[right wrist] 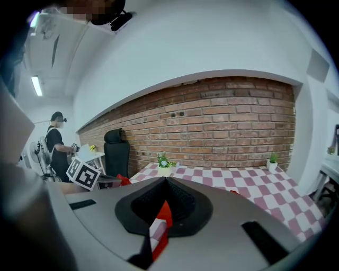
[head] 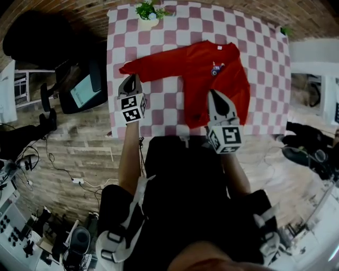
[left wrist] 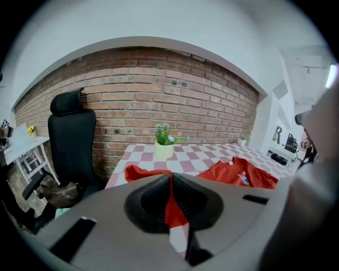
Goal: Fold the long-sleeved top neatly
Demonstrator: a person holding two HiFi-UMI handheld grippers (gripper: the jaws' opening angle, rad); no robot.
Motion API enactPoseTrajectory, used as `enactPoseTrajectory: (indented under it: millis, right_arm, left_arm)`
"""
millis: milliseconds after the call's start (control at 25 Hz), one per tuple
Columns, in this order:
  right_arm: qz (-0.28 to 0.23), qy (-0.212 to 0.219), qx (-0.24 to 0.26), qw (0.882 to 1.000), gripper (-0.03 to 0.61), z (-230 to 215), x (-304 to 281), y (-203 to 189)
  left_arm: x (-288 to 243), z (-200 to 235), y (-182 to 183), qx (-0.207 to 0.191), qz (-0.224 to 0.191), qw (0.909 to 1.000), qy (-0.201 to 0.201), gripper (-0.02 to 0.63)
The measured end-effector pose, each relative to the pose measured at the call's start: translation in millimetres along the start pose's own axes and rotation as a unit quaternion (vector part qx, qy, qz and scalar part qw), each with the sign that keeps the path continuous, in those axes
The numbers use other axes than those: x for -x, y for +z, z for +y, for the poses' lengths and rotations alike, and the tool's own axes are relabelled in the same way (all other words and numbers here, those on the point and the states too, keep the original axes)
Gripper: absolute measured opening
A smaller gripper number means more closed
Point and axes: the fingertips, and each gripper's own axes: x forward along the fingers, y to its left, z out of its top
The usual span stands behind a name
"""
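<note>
A red long-sleeved top lies spread on the pink-and-white checked table, its collar at the far side. One sleeve stretches out to the left. My left gripper is at that sleeve's end; in the left gripper view its jaws are shut with red cloth pinched between them. My right gripper reaches over the lower part of the top's body. Its jaws are shut on a fold of red cloth. The other sleeve lies along the top's right side.
A potted plant stands at the table's far edge, a smaller one at the far right corner. A black chair stands left of the table by the brick wall. Another person stands at a desk far left.
</note>
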Motion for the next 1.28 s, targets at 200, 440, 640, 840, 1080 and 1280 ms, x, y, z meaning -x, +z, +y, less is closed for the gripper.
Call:
enactPoseTrajectory:
  millis: [200, 440, 640, 840, 1080, 1280]
  right_arm:
    - [-0.007, -0.019, -0.014, 1.000, 0.008, -38.3, 35.3, -12.6]
    - [-0.014, -0.041, -0.029, 0.999, 0.008, -81.0, 77.6, -27.2]
    - [-0.022, -0.053, -0.035, 0.998, 0.008, -114.4, 111.4, -37.8]
    - [-0.027, -0.071, -0.047, 0.996, 0.008, -146.4, 140.1, -50.0]
    - [-0.026, -0.086, -0.058, 0.994, 0.008, -176.6, 169.0, -66.0]
    - [-0.026, -0.099, -0.063, 0.993, 0.008, -200.5, 191.1, -83.6]
  left_arm:
    - [3.6, -56.5, 15.1, -0.037, -0.006, 0.9989, -0.028, 0.017]
    - [9.1, -128.6, 26.5, -0.076, -0.016, 0.9952, -0.060, 0.017]
    - [14.6, -195.2, 24.7, -0.101, -0.019, 0.9905, -0.092, 0.017]
    - [21.2, -266.7, 18.2, -0.132, -0.018, 0.9816, -0.137, 0.017]
    - [28.3, -343.4, 7.4, -0.167, -0.018, 0.9690, -0.182, 0.017]
    - [36.1, -394.6, -2.9, -0.177, -0.017, 0.9617, -0.208, 0.017]
